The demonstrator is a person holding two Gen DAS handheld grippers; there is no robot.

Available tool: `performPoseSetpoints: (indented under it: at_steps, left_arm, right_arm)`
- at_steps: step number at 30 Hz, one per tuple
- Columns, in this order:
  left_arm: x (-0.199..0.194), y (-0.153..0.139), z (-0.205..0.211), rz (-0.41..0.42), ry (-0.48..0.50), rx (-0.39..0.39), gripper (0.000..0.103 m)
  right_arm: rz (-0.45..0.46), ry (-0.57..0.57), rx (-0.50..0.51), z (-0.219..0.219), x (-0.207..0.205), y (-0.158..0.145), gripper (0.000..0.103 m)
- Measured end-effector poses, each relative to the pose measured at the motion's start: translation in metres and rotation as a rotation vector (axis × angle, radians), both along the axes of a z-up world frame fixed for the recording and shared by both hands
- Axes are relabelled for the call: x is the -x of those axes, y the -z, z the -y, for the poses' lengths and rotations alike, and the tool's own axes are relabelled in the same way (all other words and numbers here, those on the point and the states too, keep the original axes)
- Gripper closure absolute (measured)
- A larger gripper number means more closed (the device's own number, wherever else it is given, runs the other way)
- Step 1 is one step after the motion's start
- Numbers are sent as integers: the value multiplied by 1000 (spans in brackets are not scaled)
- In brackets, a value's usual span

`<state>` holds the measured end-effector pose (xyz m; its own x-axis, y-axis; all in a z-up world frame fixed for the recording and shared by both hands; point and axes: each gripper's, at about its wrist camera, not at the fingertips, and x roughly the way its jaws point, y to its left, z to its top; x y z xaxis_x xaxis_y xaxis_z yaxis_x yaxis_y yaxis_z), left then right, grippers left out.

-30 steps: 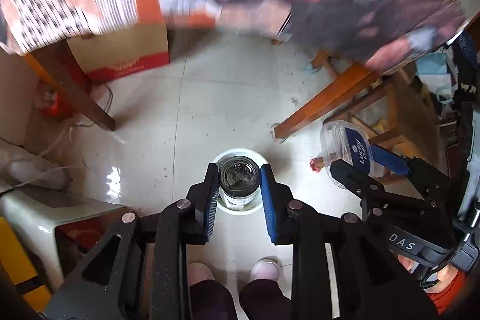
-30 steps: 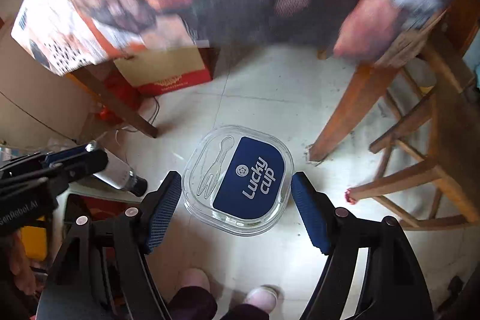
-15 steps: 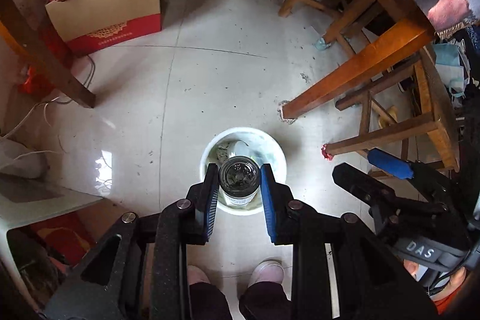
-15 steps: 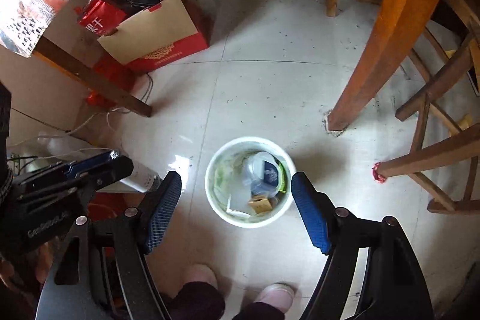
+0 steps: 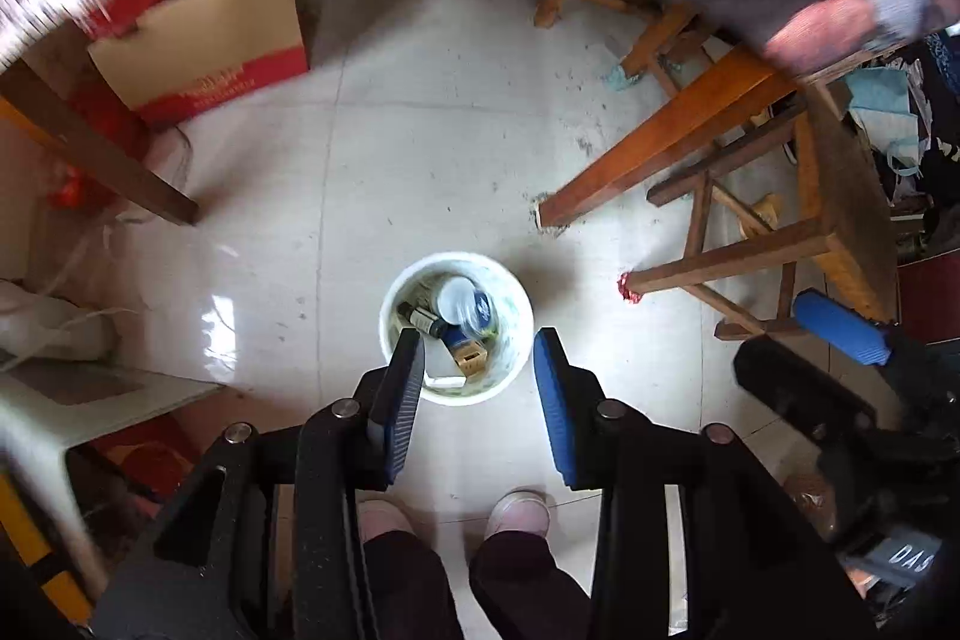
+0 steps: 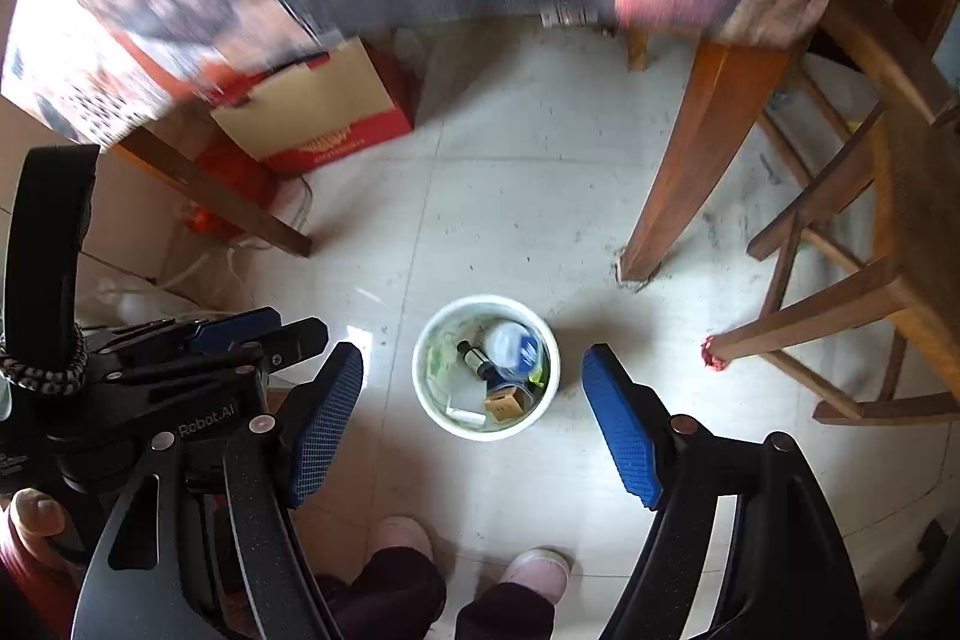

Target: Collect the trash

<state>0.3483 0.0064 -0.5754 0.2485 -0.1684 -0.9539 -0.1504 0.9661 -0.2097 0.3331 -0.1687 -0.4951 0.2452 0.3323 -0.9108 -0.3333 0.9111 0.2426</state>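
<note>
The left gripper [image 5: 477,388] hangs above the white bin [image 5: 510,376] on the tiled floor [image 5: 420,148] with its jaws apart and nothing between them. Half a second earlier those jaws were clamped on a small dark bottle [image 5: 423,319]; they have just been opening, and the bottle now lies inside the bin beside the clear plastic lid with a blue label [image 5: 465,307]. The right gripper [image 6: 474,418] is likewise spread wide and empty over the same bin; one second earlier it carried that lid. Both pieces of trash therefore appear delivered, among paper scraps and a small brown box [image 6: 504,405]. The person's shoes [image 5: 516,511] stand just beside the bin. Judged from this, both hands are free to fetch further litter, if any remains.
</note>
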Motion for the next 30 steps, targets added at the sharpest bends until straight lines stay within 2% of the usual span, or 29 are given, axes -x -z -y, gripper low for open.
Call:
performPoseSetpoints:
  at_steps: [6, 10, 14, 18, 21, 24, 30]
  left_arm:
    - [24, -118, 0, 77, -24, -38, 66]
    - [50, -209, 3, 166, -59, -58, 64]
    - [81, -296, 8, 291, -89, -62, 61]
    - [114, -371, 11, 410, -84, -77, 57]
    - [149, -423, 14, 504, -63, -97, 55]
    - [190, -470, 13, 594, -27, -81, 55]
    - [279, -537, 8, 775, -20, -102, 37]
  right_arm:
    - [71, -14, -30, 8, 12, -102, 30]
    - [141, -34, -59, 15, 27, -181, 30]
    - [283, -57, -75, 21, 54, -266, 30]
    - [431, -47, -100, 23, 96, -340, 30]
    - [491, -25, -146, 25, 120, -380, 30]
    - [564, -5, -173, 22, 157, -419, 30]
    - [686, 33, -204, 23, 222, -465, 29]
